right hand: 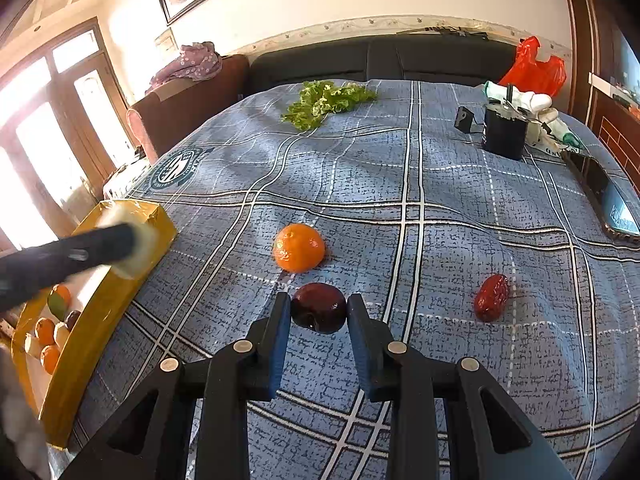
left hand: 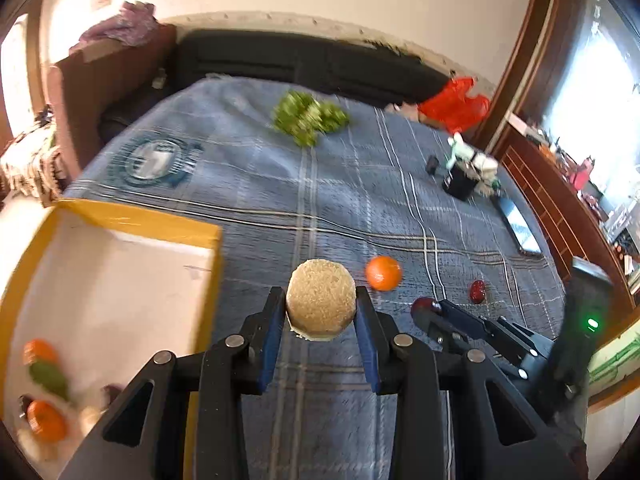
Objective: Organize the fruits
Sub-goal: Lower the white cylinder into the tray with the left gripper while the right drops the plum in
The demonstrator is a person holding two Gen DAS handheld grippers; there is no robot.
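Note:
My left gripper [left hand: 321,312] is shut on a round tan fruit [left hand: 321,303] and holds it above the cloth, just right of the yellow box [left hand: 140,220]. The box holds oranges [left hand: 46,420] and several other fruits. My right gripper [right hand: 319,312] has its fingers on both sides of a dark red fruit [right hand: 319,307] on the cloth; contact is unclear. An orange [right hand: 299,247] lies just beyond it, and a red date [right hand: 492,297] to the right. The right gripper also shows in the left wrist view [left hand: 430,308].
Lettuce [right hand: 326,101] lies at the far side of the blue plaid cloth [right hand: 440,208]. A black box with white cloth [right hand: 506,130] and a phone [right hand: 608,196] sit at the right. A red bag [right hand: 534,68] and dark sofa stand behind.

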